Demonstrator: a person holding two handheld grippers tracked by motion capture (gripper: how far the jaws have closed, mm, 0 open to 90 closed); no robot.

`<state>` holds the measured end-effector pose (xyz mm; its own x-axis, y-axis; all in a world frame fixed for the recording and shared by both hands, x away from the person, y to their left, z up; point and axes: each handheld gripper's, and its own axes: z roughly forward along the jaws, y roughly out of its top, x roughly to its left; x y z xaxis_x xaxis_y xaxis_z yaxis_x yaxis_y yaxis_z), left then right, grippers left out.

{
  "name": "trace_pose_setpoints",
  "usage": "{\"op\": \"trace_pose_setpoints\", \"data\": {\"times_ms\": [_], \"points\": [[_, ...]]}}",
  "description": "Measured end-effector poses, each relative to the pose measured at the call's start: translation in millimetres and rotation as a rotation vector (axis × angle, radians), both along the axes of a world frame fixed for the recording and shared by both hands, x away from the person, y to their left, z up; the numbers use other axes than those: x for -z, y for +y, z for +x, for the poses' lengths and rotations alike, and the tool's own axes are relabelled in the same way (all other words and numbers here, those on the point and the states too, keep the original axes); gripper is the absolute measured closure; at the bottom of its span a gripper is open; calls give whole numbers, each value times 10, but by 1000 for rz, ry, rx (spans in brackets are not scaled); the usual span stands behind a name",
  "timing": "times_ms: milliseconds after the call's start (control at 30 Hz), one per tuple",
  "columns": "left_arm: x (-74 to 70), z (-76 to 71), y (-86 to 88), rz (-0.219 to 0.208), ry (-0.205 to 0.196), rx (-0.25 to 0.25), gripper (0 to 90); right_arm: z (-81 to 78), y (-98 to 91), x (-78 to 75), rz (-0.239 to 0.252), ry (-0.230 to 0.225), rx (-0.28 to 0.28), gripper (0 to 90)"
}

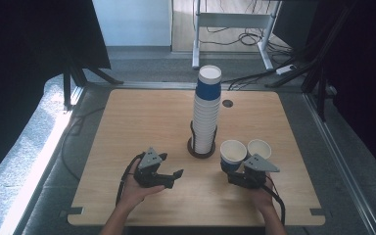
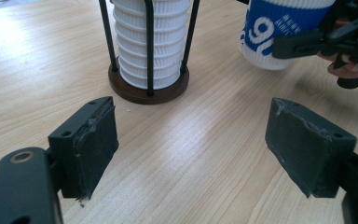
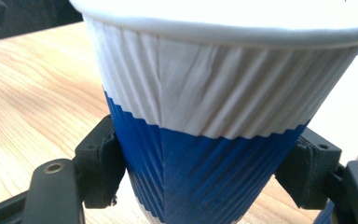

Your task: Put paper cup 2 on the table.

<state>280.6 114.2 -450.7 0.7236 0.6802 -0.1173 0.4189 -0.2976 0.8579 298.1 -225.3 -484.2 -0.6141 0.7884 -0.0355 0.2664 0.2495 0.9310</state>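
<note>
Right gripper clamps a blue-and-white paper cup; left gripper waits with jaws apart on nothing.

The held cup stands at the right of the surface, just beside a second cup and near the tall cup stack in its wire holder. The step in hand looks like setting out a cup drawn from the stack. Next the jaws must release without tipping it or nudging its neighbour. Bare surface lies open to the left and front, and the surface's edges are well away from the cups.
</note>
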Motion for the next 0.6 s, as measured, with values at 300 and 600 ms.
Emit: {"op": "trace_pose_setpoints", "data": {"times_ms": [300,600], "points": [[46,12,-18,18,14,7,173,92,93,166,-50,73,22,258],[57,6,-35,29,13,11,173,223,168,281,-86,125,67,258]]}}
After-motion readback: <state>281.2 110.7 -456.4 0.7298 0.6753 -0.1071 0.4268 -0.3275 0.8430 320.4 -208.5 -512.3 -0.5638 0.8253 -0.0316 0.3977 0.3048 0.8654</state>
